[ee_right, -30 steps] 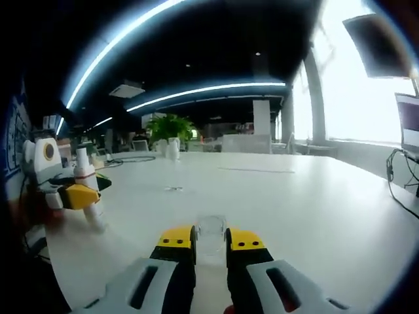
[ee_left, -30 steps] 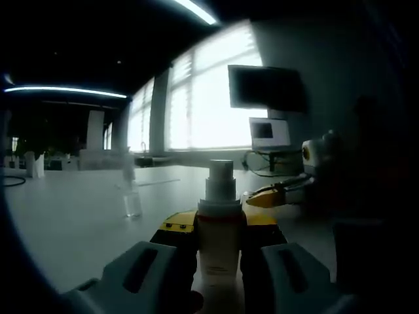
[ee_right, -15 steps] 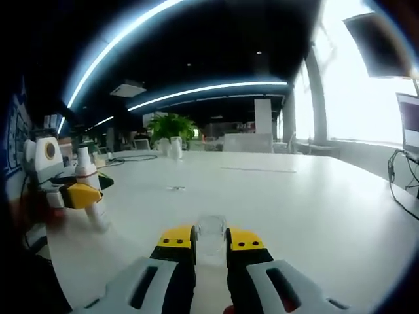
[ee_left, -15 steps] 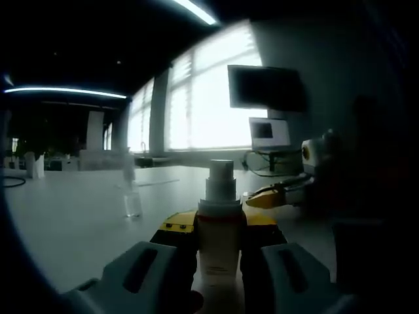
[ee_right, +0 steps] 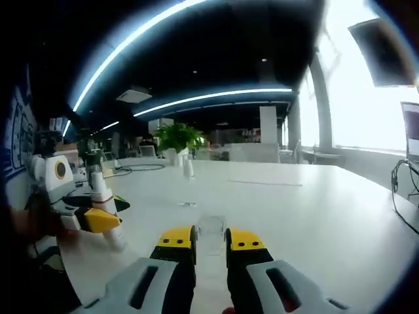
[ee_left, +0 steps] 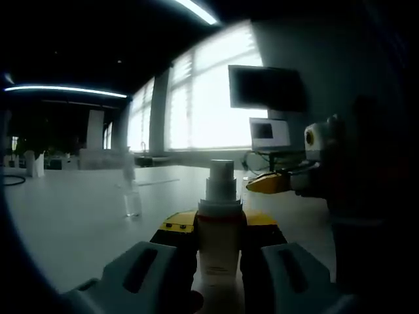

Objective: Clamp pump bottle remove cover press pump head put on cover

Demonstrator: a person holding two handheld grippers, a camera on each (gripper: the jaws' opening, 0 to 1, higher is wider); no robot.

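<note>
While the left gripper keeps its jaws clamped on the pump bottle, we see it upright just above the white table — pale plastic body, bare pump head on top. We judge it light, stiff and somewhat slick, best held at mid-body. To the right, the right gripper has its jaws closed on the clear cover — thin, probably slippery; grip it gently.

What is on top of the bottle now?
The bottle has only its bare pump head on top. The clear cover is off, pinched in the right gripper.
</note>
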